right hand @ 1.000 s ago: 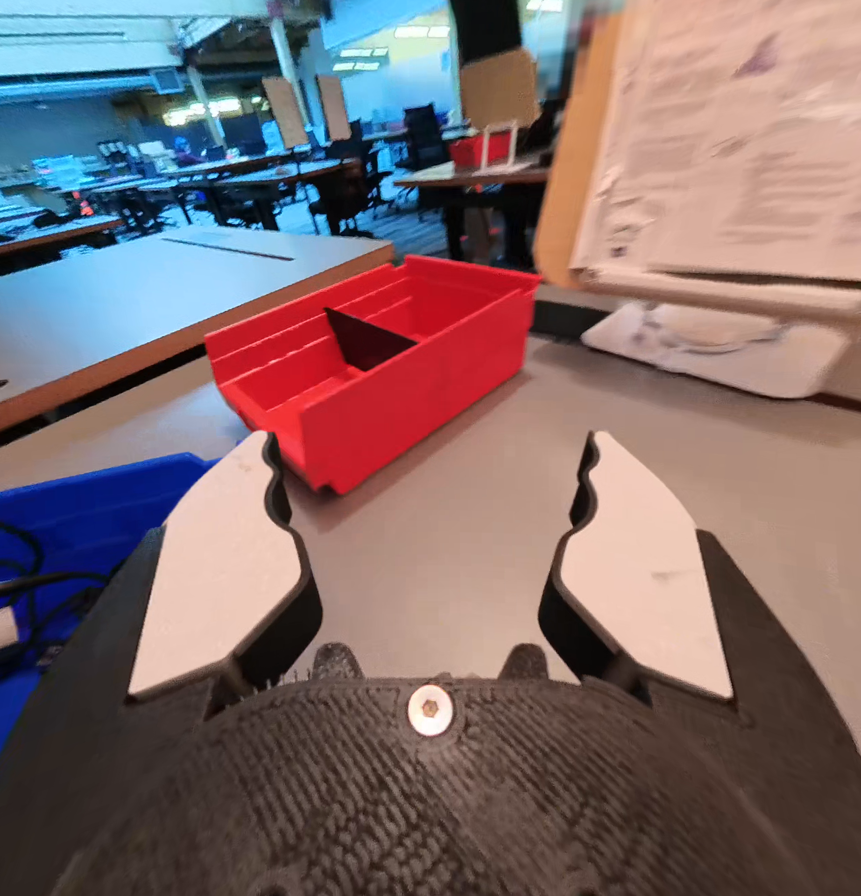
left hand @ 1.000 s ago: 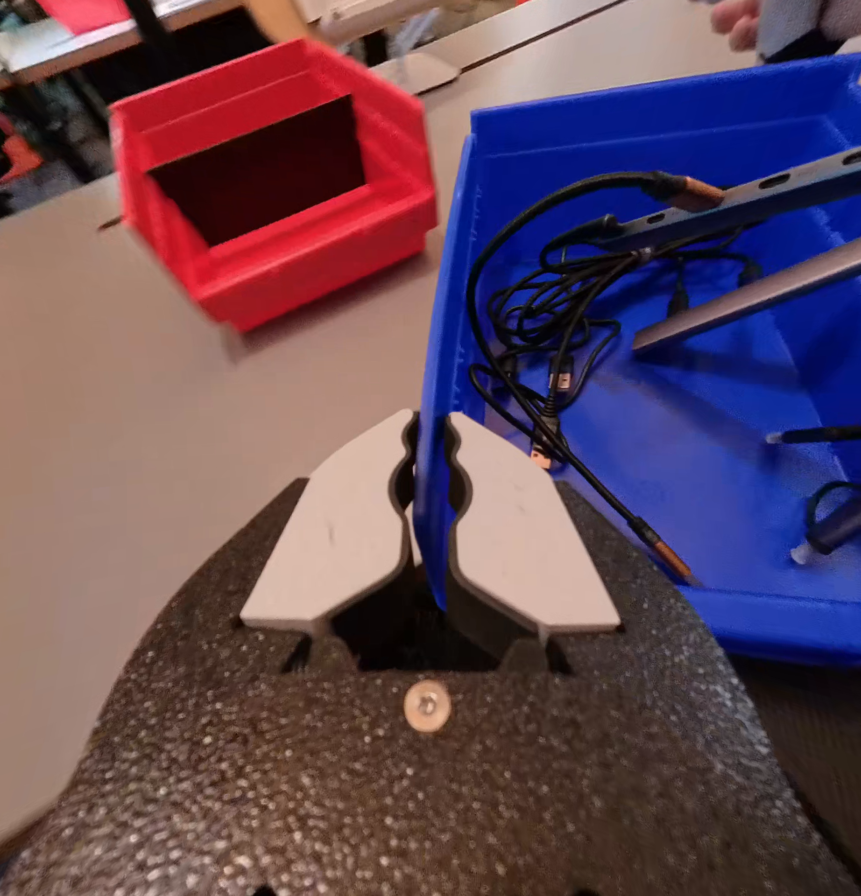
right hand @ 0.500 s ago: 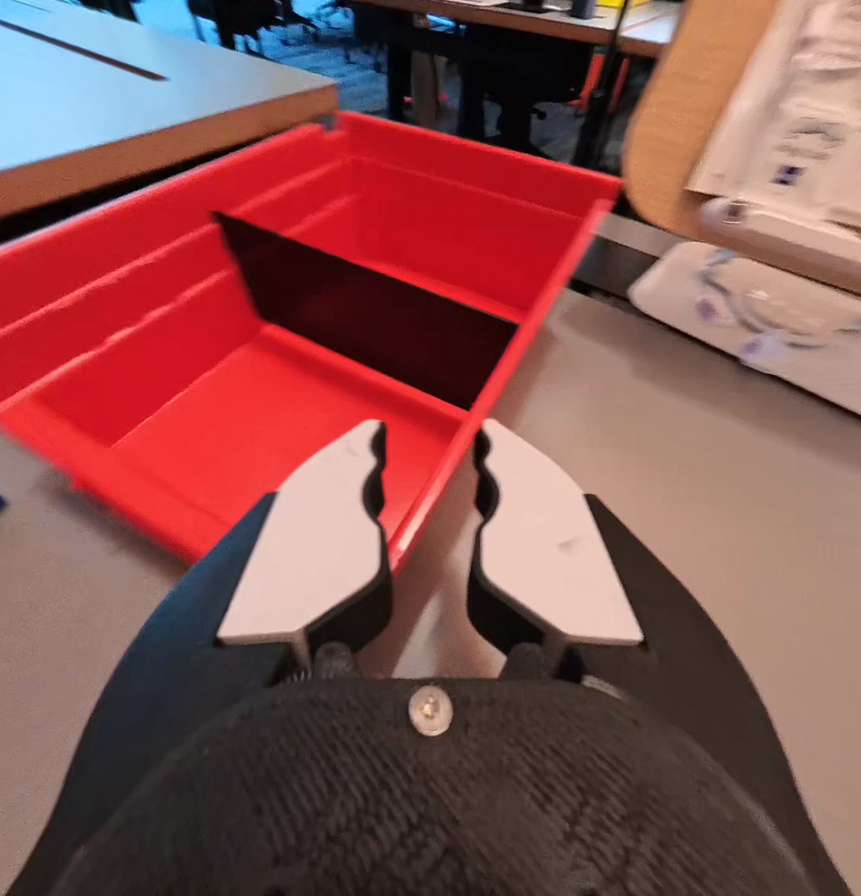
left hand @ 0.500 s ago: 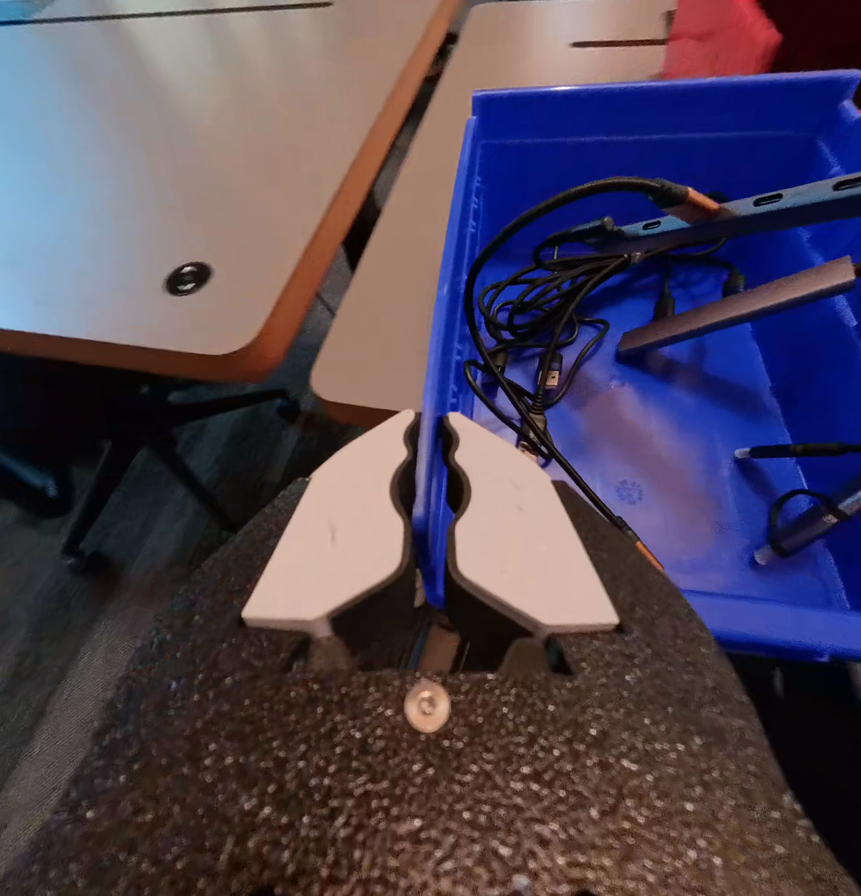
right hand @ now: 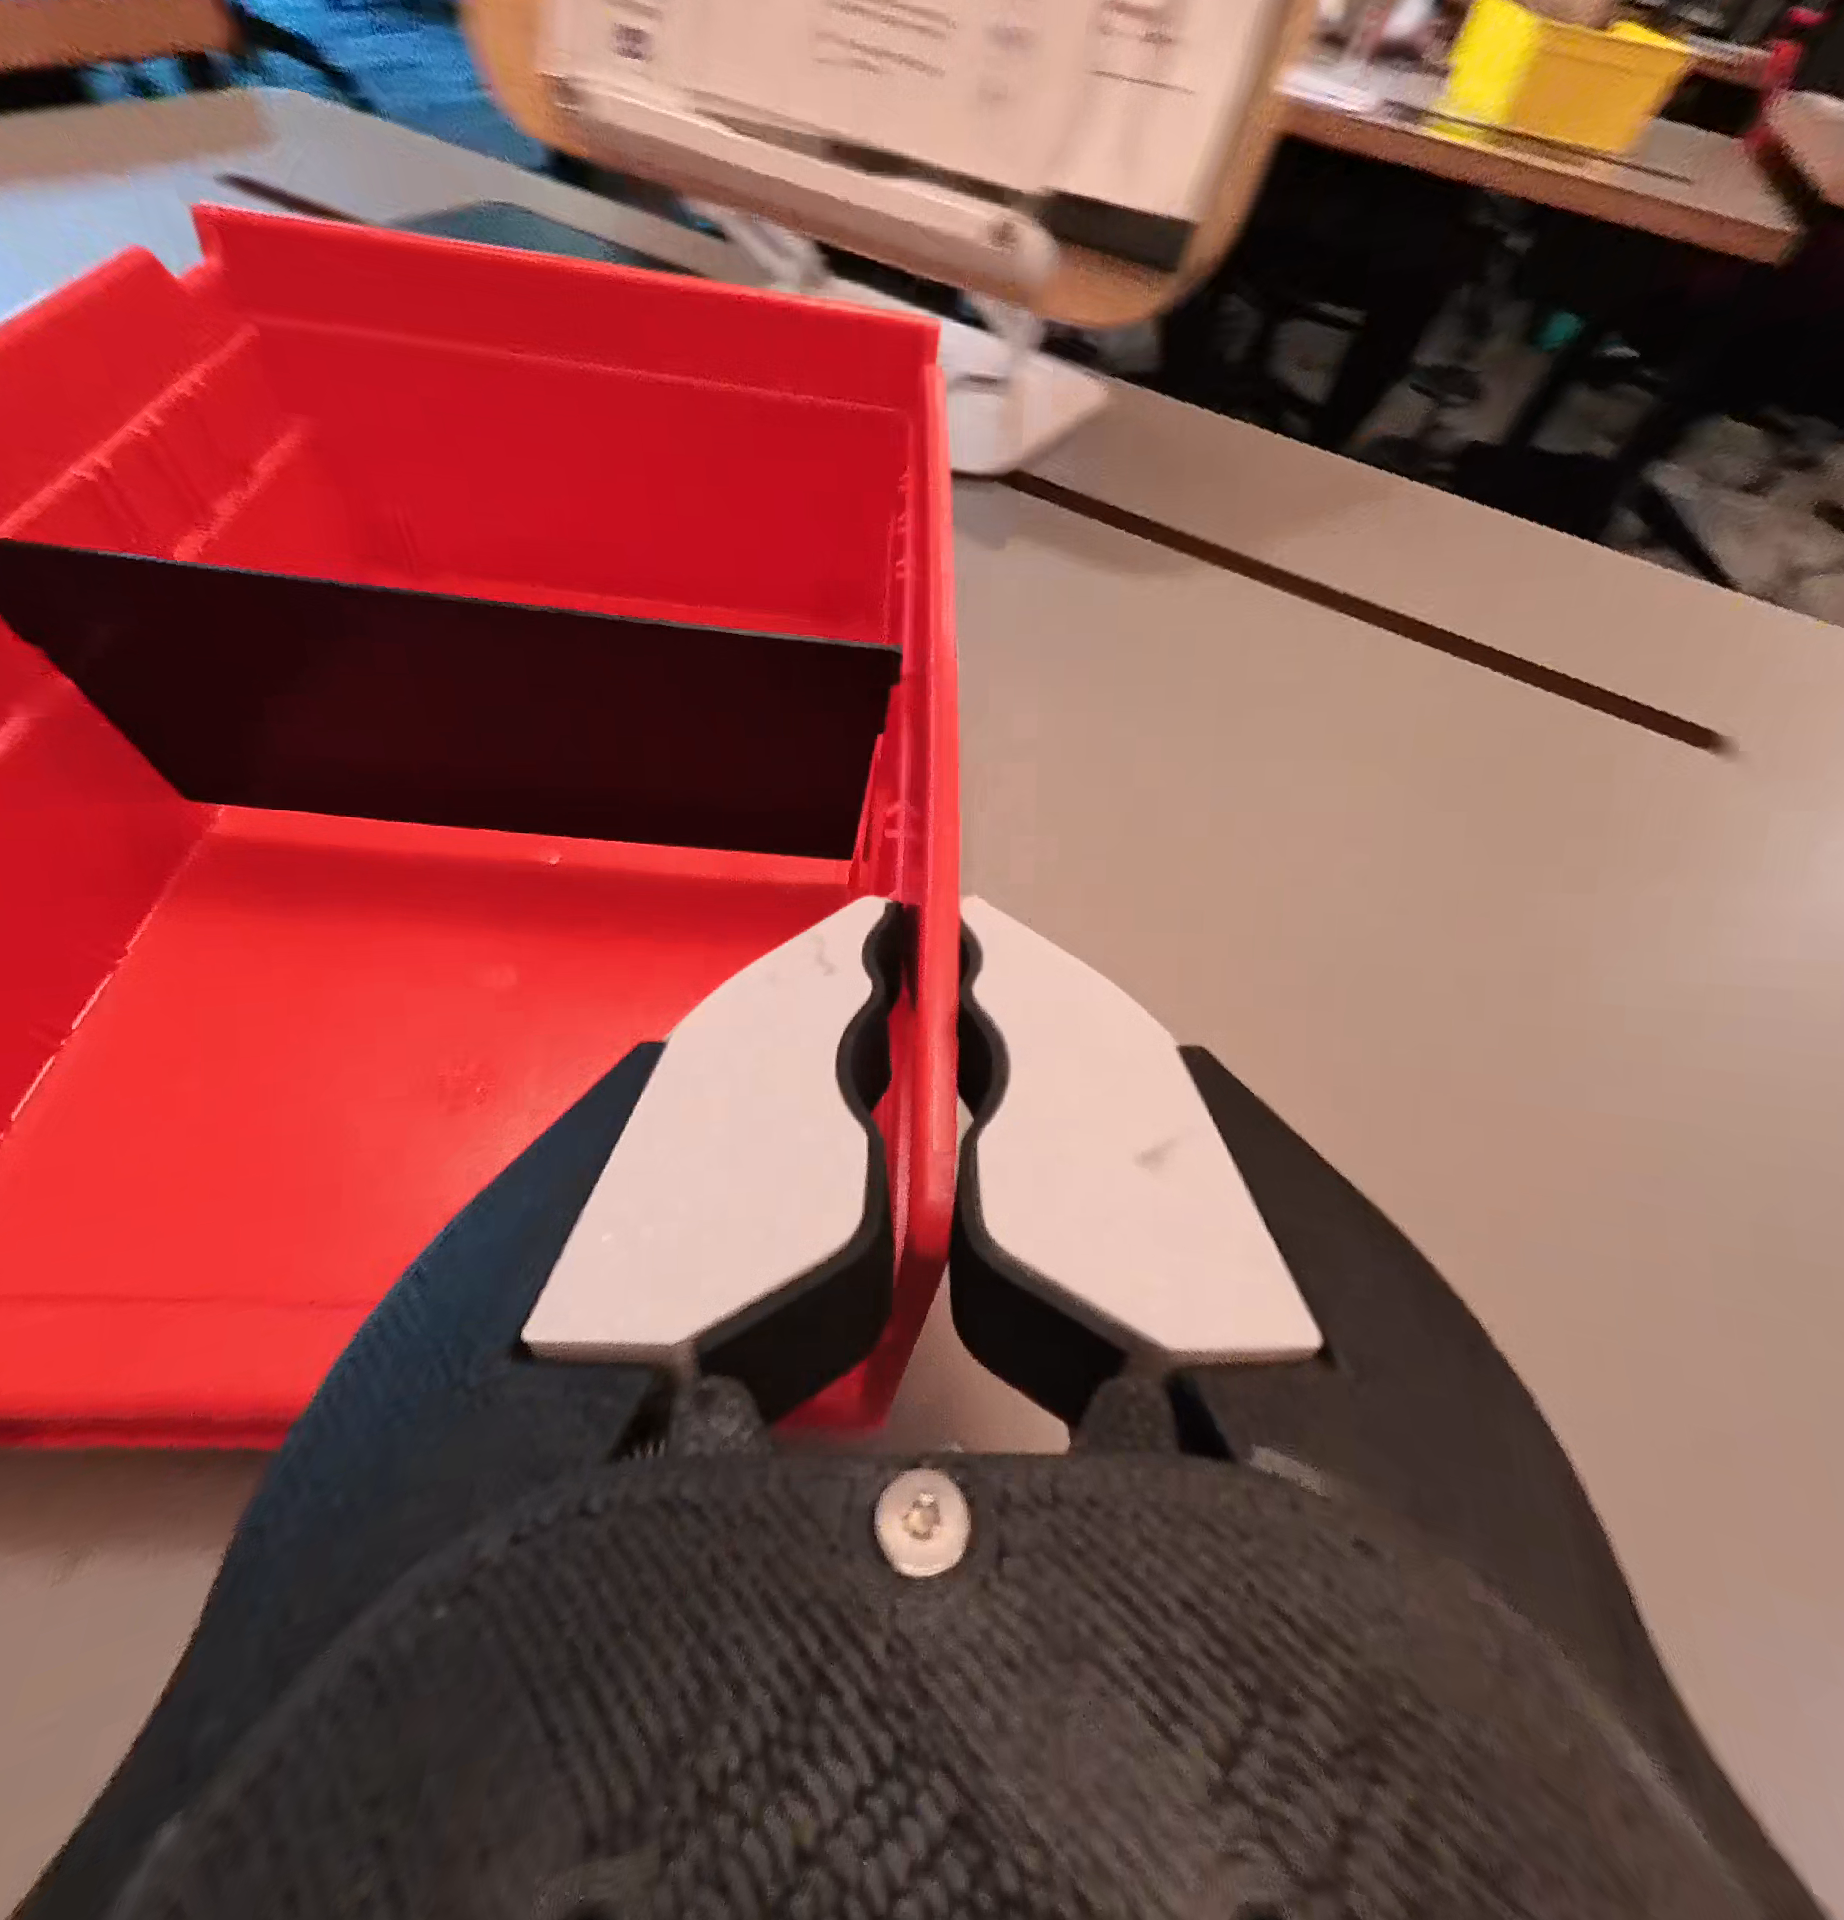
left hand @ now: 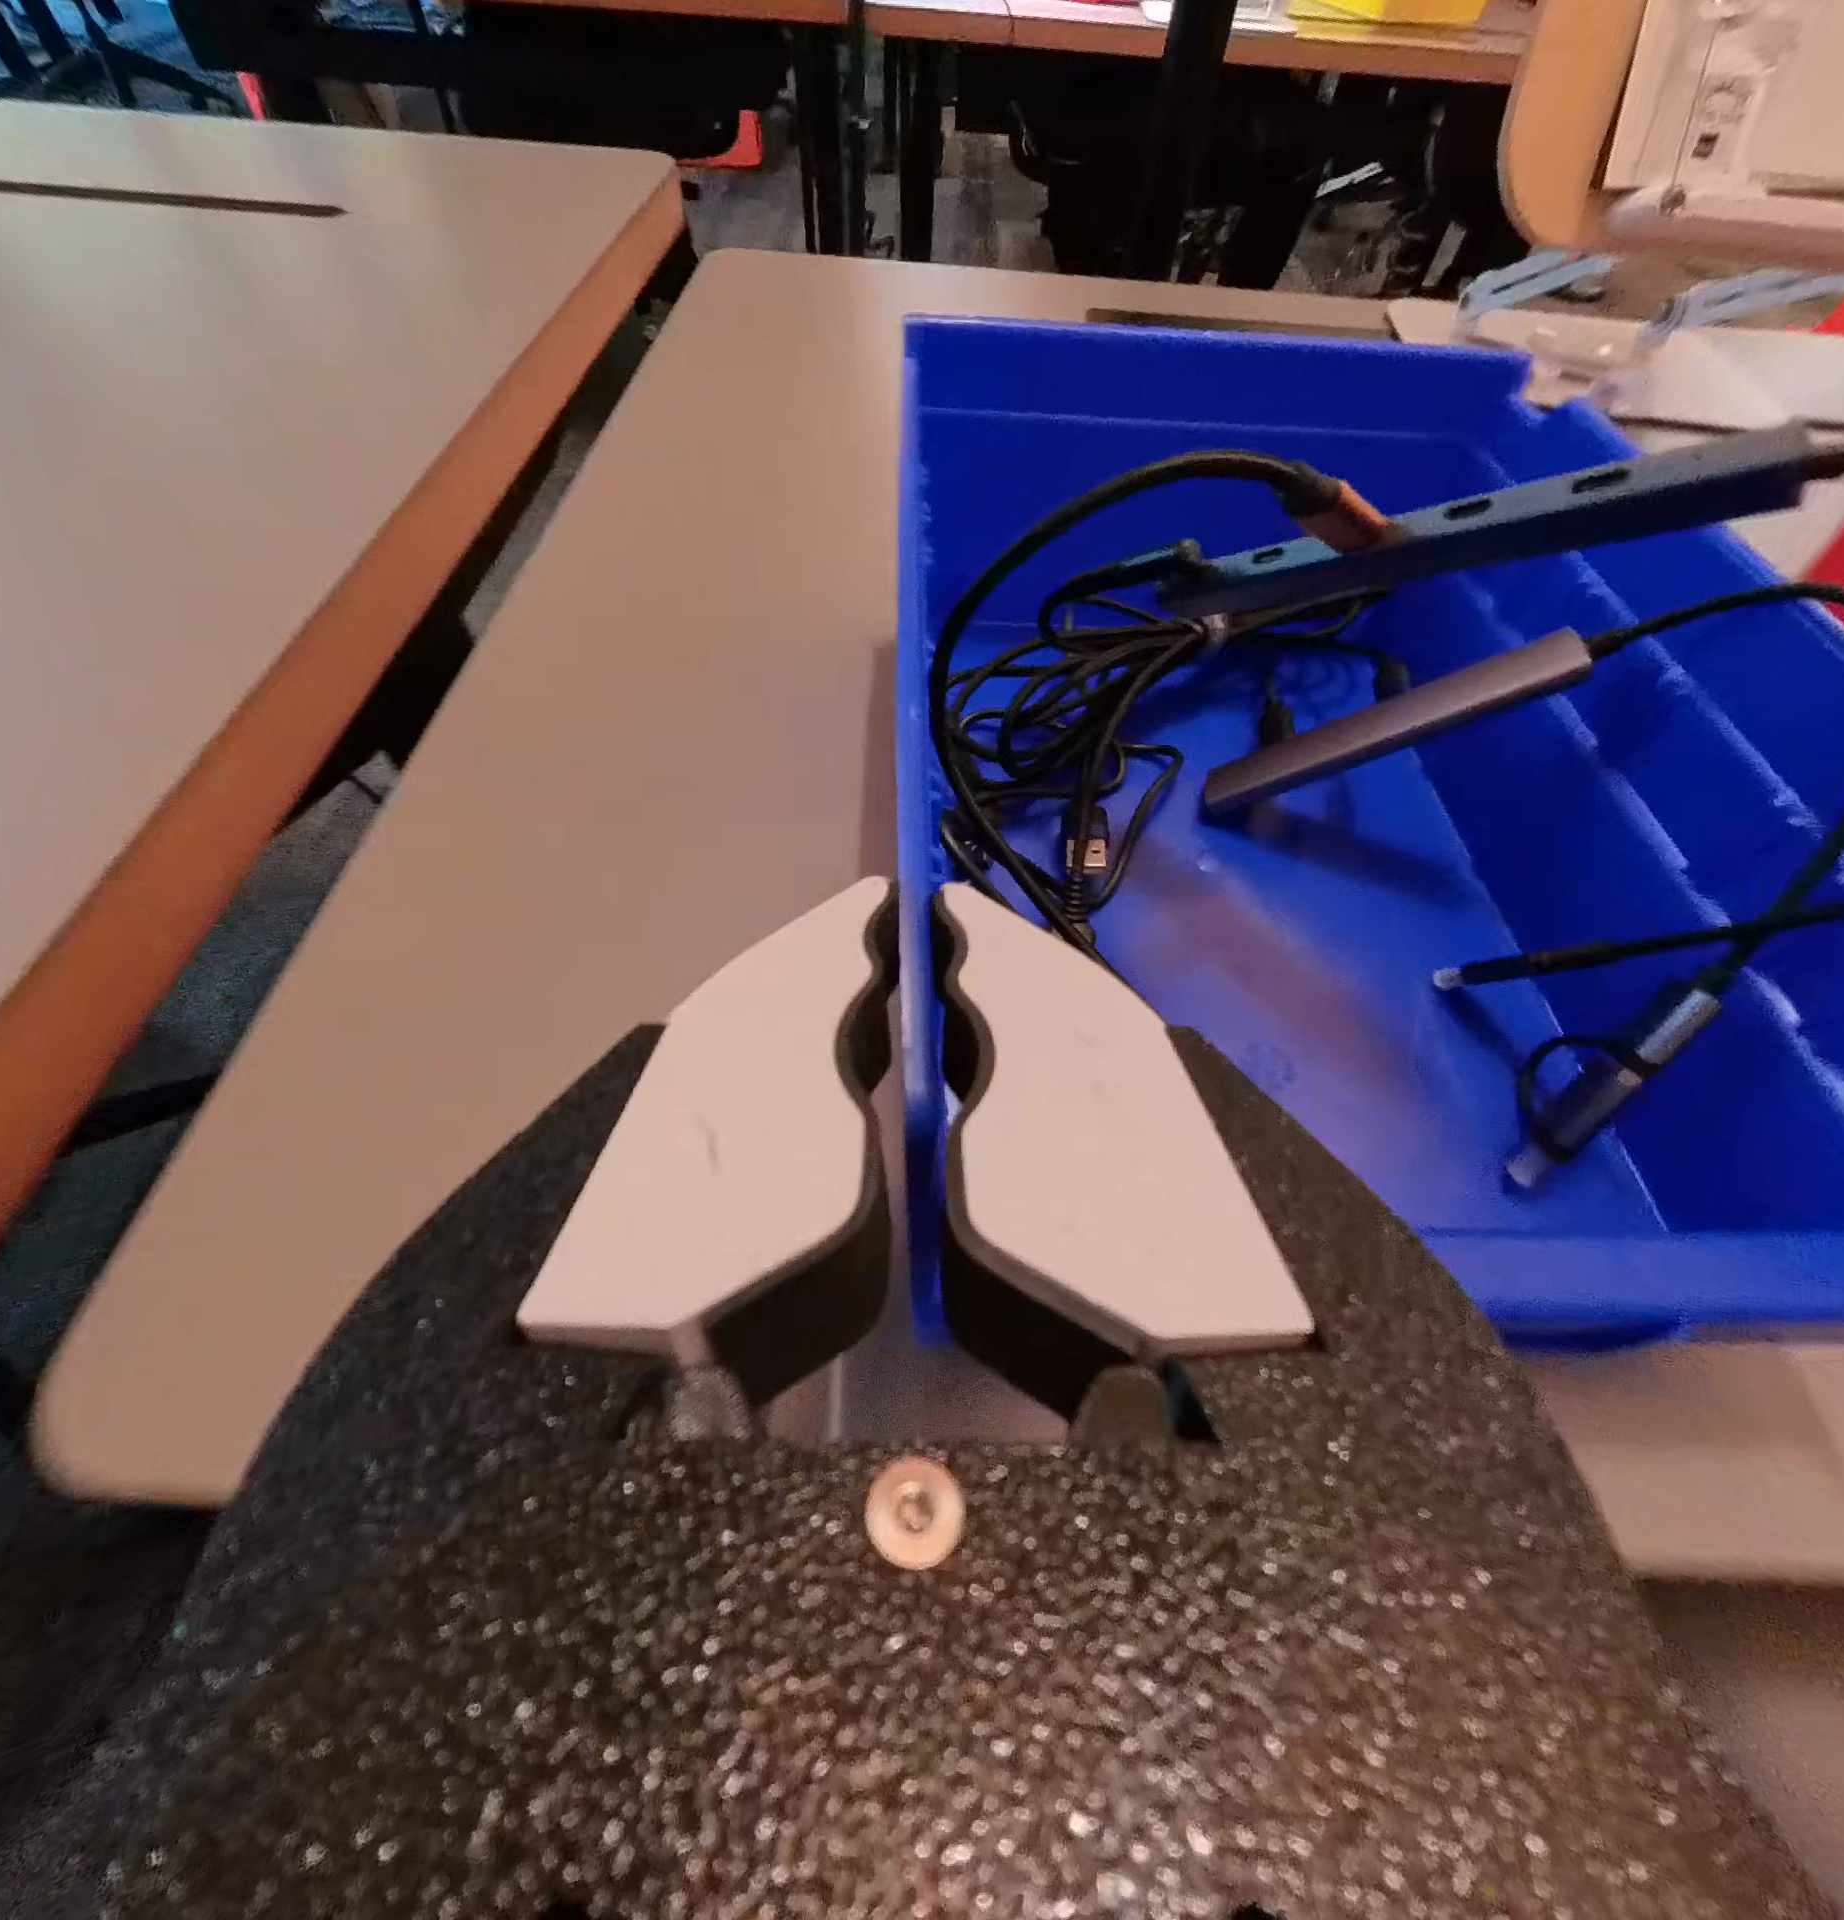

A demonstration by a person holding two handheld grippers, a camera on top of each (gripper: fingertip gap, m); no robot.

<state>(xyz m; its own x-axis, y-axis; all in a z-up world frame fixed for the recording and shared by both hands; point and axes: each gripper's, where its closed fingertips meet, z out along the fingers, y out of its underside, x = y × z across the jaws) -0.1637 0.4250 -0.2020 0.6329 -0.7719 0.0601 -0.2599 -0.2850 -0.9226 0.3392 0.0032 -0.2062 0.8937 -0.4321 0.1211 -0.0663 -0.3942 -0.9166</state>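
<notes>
My left gripper [left hand: 915,914] is shut on the left wall of a blue bin [left hand: 1209,364] that rests on a grey table [left hand: 606,790]. The bin holds tangled black cables [left hand: 1053,686], two long grey hub bars [left hand: 1396,717] and small adapters [left hand: 1593,1081]. My right gripper [right hand: 928,925] is shut on the right wall of a red bin [right hand: 544,301]. The red bin has a black divider [right hand: 482,717] across its middle and shows nothing else inside.
A second table [left hand: 170,416] stands to the left across a gap with dark floor. A tan board with papers [right hand: 897,125] stands behind the red bin. A yellow bin [right hand: 1562,68] sits on a far desk. Bare table top [right hand: 1417,935] lies right of the red bin. The grippers' ends are close to 65 cm from one another.
My right gripper went from open and apart from the red bin to shut on its right wall. My left gripper kept hold of the blue bin and swung it round on the table.
</notes>
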